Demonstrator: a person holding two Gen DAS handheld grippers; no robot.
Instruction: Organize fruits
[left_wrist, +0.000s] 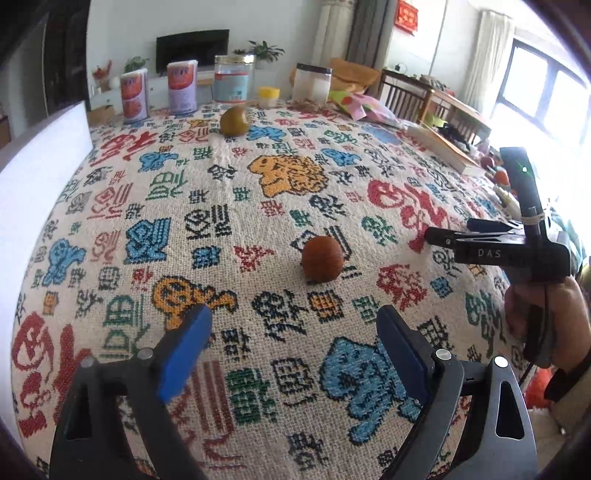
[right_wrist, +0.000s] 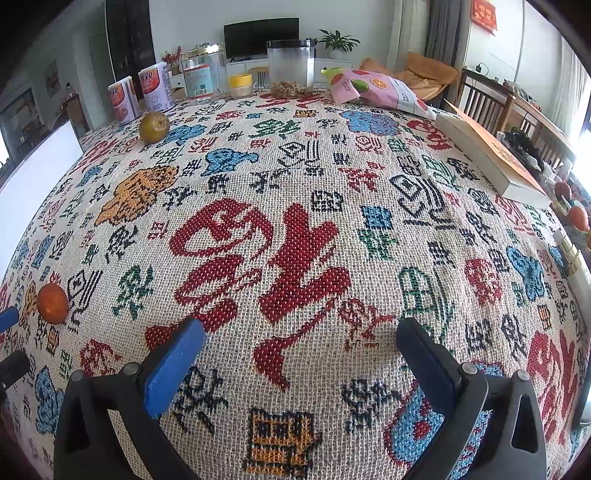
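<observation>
A small orange fruit (left_wrist: 322, 259) lies on the patterned tablecloth (left_wrist: 258, 206), just ahead of my left gripper (left_wrist: 295, 321), which is open and empty. The same fruit shows at the far left of the right wrist view (right_wrist: 53, 303). A green-brown fruit (left_wrist: 235, 119) sits near the far edge; it also shows in the right wrist view (right_wrist: 154, 127). My right gripper (right_wrist: 301, 334) is open and empty over the cloth; from the left wrist view it appears side-on at the right (left_wrist: 434, 235). More orange fruits (right_wrist: 578, 217) lie at the right edge.
Two cans (right_wrist: 140, 94), a glass jar (right_wrist: 201, 75), a small yellow-lidded jar (right_wrist: 241, 85) and a clear canister (right_wrist: 291, 68) stand along the far edge. A pink snack bag (right_wrist: 373, 90) and a book (right_wrist: 491, 155) lie far right. A white board (left_wrist: 40, 162) stands left.
</observation>
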